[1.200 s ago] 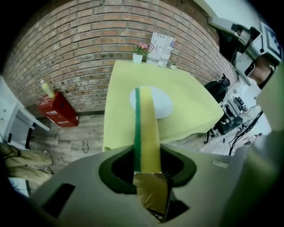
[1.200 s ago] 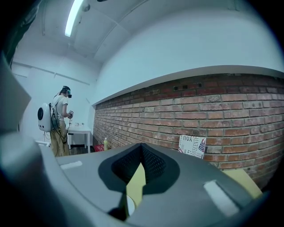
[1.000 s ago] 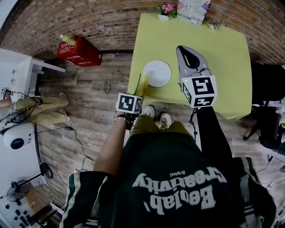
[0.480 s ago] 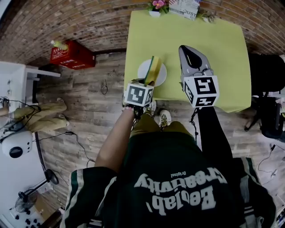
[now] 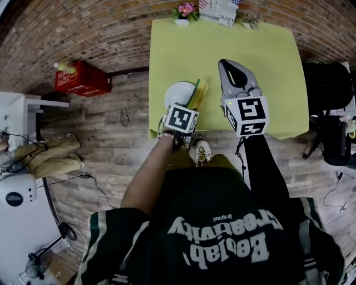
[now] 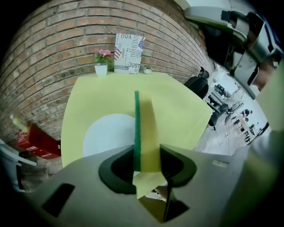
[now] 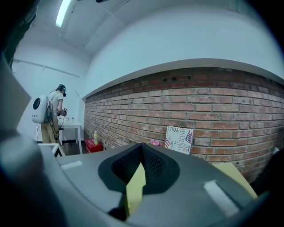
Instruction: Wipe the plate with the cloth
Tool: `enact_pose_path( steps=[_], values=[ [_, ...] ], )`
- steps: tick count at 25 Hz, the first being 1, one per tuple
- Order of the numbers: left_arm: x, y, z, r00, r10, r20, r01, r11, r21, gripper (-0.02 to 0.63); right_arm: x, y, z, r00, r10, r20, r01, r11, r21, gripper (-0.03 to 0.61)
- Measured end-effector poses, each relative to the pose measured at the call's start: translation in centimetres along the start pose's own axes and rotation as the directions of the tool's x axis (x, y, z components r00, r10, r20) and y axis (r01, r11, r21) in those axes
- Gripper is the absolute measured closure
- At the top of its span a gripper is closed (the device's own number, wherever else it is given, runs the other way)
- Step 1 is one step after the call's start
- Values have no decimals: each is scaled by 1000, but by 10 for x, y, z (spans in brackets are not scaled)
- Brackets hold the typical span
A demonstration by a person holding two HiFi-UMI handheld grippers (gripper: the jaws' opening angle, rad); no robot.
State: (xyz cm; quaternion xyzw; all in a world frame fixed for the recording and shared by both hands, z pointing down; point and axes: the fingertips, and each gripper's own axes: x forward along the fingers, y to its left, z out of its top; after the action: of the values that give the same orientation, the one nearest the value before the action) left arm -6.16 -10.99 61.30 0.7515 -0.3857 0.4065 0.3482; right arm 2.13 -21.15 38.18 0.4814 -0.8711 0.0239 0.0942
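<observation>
A white plate (image 5: pixel 178 92) lies near the front left corner of the yellow-green table (image 5: pixel 261 61); the left gripper view has this plate (image 6: pixel 106 133) just ahead and left of the jaws. My left gripper (image 5: pixel 192 106) is shut on a yellow cloth with a green edge (image 5: pixel 198 92). The cloth (image 6: pixel 145 126) stands on edge over the plate's right rim. My right gripper (image 5: pixel 231 65) hovers over the table to the right of the plate, jaws shut and empty. In its own view the right gripper (image 7: pixel 141 148) faces the brick wall.
A flower pot (image 5: pixel 185 10) and a printed sign (image 5: pixel 218 9) stand at the table's far edge. A red crate (image 5: pixel 80 78) sits on the floor to the left, a black chair (image 5: pixel 328 89) to the right. Another person (image 7: pixel 52 113) stands by a white desk.
My left gripper has carried the cloth to the right, from the plate's left side across to its right rim. The right gripper has barely moved.
</observation>
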Motion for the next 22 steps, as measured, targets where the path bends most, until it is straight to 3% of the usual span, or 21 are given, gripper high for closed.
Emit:
enact_pose_path(
  steps=[10, 18, 22],
  values=[
    [-6, 45, -4, 997, 77, 2, -77, 996, -53, 477, 16, 5, 4, 1000, 18, 2, -18, 1000, -9, 566],
    [-26, 89, -15, 990, 137, 25, -131, 979, -159, 477, 27, 13, 14, 999, 37, 13, -37, 999, -27, 566],
    [-37, 109, -29, 979, 202, 4, -199, 968, -154, 477, 29, 18, 18, 999, 46, 18, -45, 998, -32, 566]
  ],
)
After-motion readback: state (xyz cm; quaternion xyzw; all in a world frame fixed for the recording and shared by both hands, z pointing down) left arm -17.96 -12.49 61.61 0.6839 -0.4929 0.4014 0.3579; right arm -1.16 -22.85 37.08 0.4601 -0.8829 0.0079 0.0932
